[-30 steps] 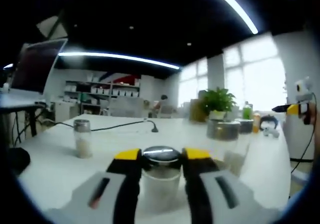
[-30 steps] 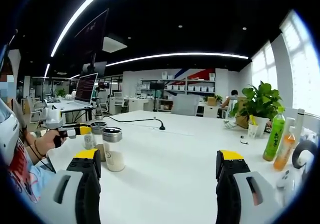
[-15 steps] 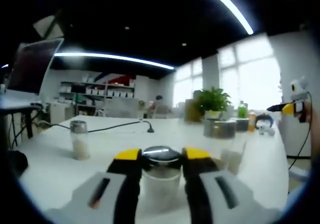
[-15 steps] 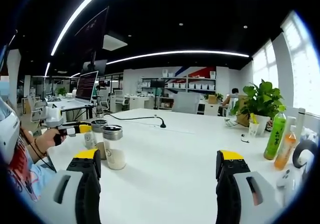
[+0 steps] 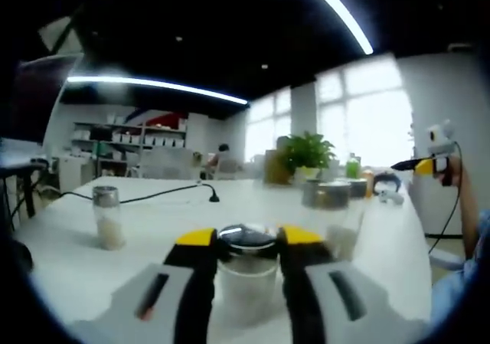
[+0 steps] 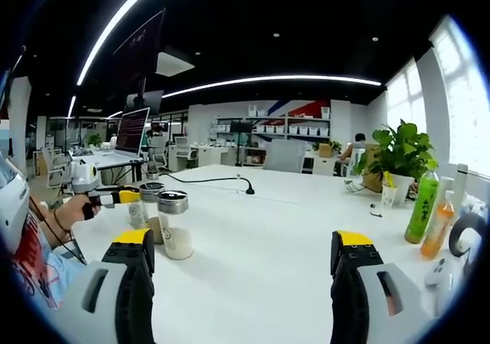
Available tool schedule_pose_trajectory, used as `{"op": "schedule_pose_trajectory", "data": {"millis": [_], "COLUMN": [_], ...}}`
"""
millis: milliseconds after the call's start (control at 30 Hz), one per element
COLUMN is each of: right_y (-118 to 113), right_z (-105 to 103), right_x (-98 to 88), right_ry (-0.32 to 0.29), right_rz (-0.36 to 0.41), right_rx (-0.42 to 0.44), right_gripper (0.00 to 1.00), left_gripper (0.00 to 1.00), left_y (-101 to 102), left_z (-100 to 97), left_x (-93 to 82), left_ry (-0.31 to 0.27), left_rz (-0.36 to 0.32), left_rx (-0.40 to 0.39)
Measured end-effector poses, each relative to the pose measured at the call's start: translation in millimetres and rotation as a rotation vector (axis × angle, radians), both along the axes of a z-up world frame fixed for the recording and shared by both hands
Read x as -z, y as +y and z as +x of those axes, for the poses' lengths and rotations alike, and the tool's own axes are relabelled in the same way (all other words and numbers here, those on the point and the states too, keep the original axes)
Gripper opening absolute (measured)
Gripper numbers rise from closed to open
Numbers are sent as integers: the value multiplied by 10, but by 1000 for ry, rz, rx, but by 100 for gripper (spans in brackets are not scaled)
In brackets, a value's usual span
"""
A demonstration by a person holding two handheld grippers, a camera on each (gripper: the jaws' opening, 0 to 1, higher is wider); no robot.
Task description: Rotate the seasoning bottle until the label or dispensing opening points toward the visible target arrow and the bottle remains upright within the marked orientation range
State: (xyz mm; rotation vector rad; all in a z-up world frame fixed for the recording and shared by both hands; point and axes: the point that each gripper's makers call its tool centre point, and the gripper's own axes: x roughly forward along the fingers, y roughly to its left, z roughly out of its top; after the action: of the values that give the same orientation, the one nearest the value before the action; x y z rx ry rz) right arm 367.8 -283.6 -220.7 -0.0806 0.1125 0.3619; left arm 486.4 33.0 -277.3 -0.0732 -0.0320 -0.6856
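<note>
Smooth white table (image 6: 268,244) in open office, left gripper (image 5: 246,240) clamping clear metal-capped seasoning bottle (image 5: 246,271), right gripper (image 6: 243,252) wide, potted plant (image 6: 398,156) at 2 o'clock.

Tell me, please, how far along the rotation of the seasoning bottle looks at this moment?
Done: the left gripper is shut on the seasoning bottle, which stands upright on the white table.
In hand: that grip; any turning cannot be judged from one moment.
Left: aiming the label or opening at the target arrow. I can make out no arrow or label, so alignment is unconfirmed. The right gripper is open and holds nothing.
</note>
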Motion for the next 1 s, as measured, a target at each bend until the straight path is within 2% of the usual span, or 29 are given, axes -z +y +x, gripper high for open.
{"op": "schedule_pose_trajectory", "data": {"millis": [100, 367, 433, 567, 733, 1000], "right_y": [2, 55, 14, -17, -48, -80], "right_z": [-6, -23, -8, -15, 7, 36], "right_x": [-16, -53, -100, -75, -31, -5], "right_ry": [-8, -22, -47, -38, -16, -6], "right_rz": [-5, 11, -1, -19, -2, -2], "right_rx": [-2, -32, 1, 5, 13, 28], "right_gripper": [99, 99, 99, 99, 99, 99], "left_gripper": [33, 33, 33, 33, 33, 33], "left_y": [-5, -35, -45, -69, -87, -126], "left_z": [23, 17, 1, -27, -25, -82], "left_x": [-1, 1, 4, 11, 15, 23], "left_ry": [17, 35, 34, 36, 43, 37], "left_rz": [5, 26, 31, 48, 46, 94], "left_rx": [57, 136, 161, 251, 301, 400]}}
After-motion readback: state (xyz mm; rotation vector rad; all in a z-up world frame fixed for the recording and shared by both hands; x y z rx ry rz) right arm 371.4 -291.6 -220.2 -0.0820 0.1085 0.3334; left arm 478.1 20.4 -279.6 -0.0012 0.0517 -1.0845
